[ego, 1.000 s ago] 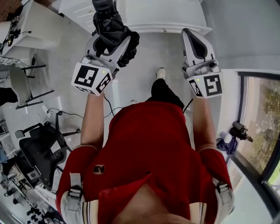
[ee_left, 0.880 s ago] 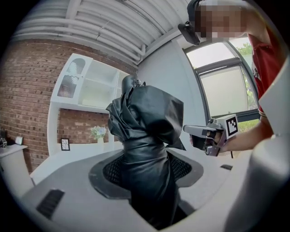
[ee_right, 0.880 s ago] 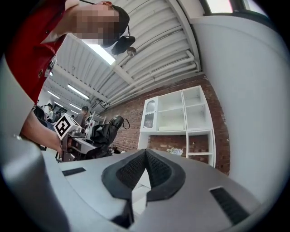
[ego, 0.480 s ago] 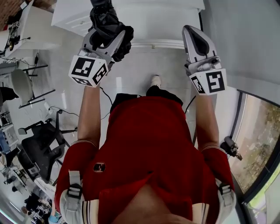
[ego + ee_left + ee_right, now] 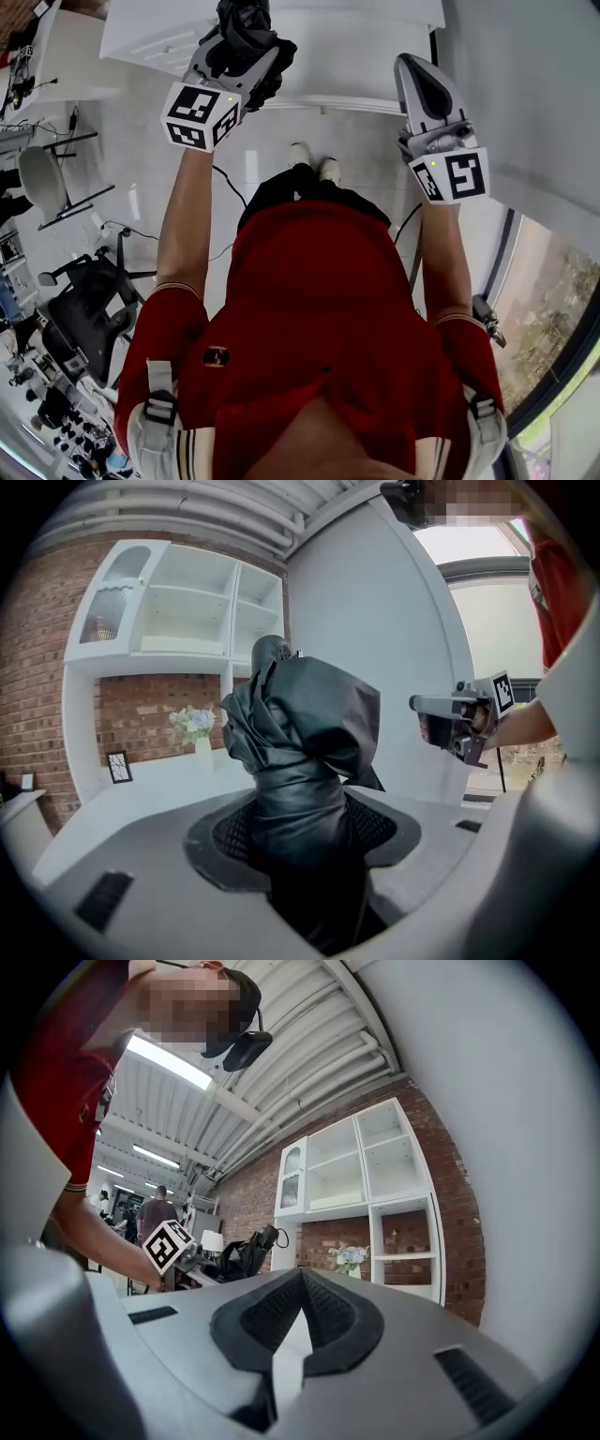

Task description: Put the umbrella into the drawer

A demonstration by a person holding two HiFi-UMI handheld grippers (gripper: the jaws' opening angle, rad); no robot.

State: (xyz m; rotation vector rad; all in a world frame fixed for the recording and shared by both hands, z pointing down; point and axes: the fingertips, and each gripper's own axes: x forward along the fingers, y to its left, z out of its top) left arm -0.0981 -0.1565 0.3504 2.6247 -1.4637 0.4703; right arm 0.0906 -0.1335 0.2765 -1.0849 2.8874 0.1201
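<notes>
My left gripper (image 5: 242, 49) is shut on a black folded umbrella (image 5: 246, 26), held out in front over the near edge of a white cabinet (image 5: 356, 42). In the left gripper view the umbrella (image 5: 302, 733) stands up between the jaws, its wrinkled fabric bunched at the top and its lower end hidden between the pads. My right gripper (image 5: 415, 70) hangs to the right at about the same height, shut with nothing in it. In the right gripper view its pads (image 5: 323, 1321) meet at the tip. No open drawer shows in any view.
The person's feet (image 5: 312, 164) stand just short of the cabinet. An office chair (image 5: 84, 323) and a white desk (image 5: 56, 56) are at the left, a window (image 5: 553, 309) at the right. White wall shelves (image 5: 187, 621) with a flower vase (image 5: 194, 728) back onto brick.
Both grippers have travelled forward toward the white cabinet, and the person has stepped closer to it. The umbrella stays gripped in the left gripper.
</notes>
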